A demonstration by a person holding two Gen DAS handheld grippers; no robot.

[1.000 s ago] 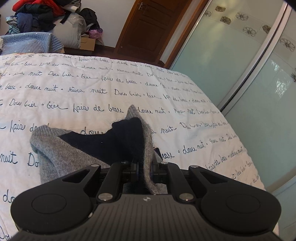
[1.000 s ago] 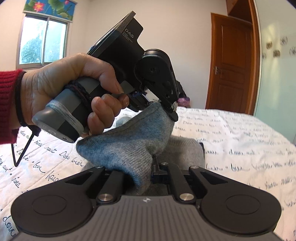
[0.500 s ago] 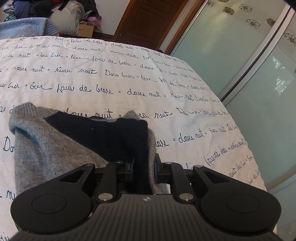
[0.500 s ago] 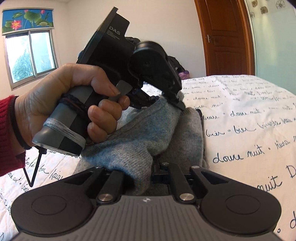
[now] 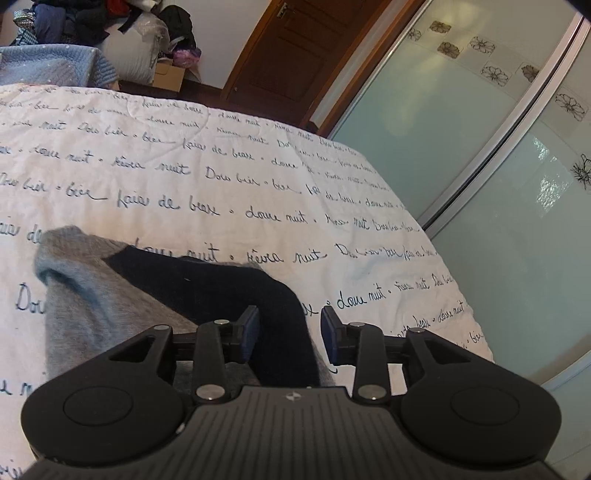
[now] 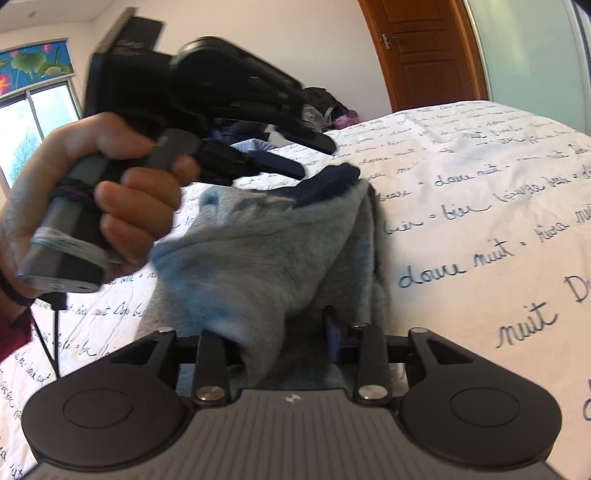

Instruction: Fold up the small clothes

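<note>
The bed carries a white quilt printed with lines of dark cursive script, lightly creased. Beyond its far edge stand a brown wooden door, a frosted sliding panel with flower motifs and a heap of clothes and bags against the wall. My right view adds a window under a lotus picture.

The grey sweater with its navy part lies folded on the quilt, close under both cameras. My left tongs have just been opening – the navy fold sits between the pads without being pressed. My right tongs have also just been opening, grey knit lying between them, loose.

My left hand grips its handle in the right view, which is smeared by motion – the sweater's edges there are hard to make out. The garment's near end is hidden beneath both tool bodies.
</note>
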